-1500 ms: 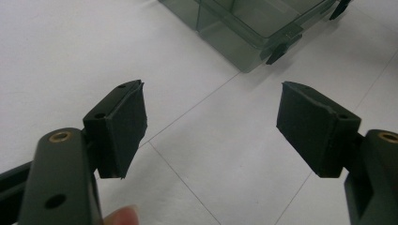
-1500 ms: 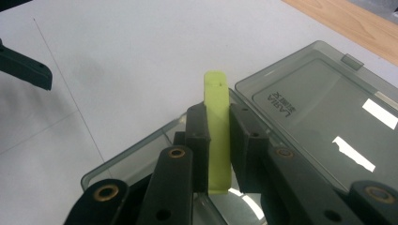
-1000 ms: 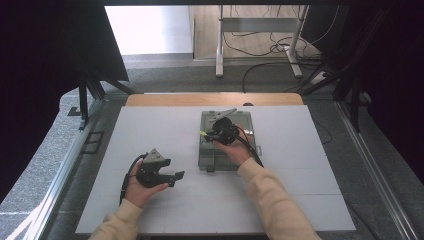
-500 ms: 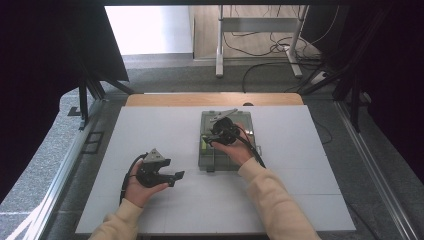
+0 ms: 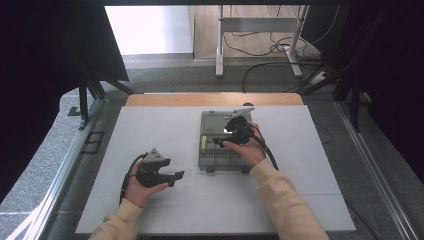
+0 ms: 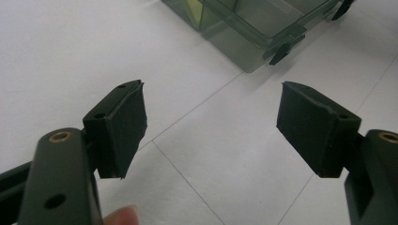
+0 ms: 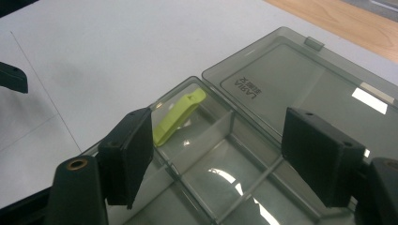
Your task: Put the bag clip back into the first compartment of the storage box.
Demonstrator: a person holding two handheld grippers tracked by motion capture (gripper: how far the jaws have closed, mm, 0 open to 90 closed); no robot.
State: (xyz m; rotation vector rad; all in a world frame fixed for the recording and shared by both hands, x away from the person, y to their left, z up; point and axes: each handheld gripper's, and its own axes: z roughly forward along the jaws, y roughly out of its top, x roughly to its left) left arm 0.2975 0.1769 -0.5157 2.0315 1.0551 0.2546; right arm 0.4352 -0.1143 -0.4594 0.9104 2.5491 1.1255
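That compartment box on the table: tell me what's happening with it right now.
A person works at a white table with a gripper in each hand. The smoky clear compartment box lies open, its lid folded back flat. A yellow-green piece lies in a corner compartment. The right gripper hovers over the box; its jaws have just been opening and nothing is between them. The left gripper rests apart on the table, open and empty.
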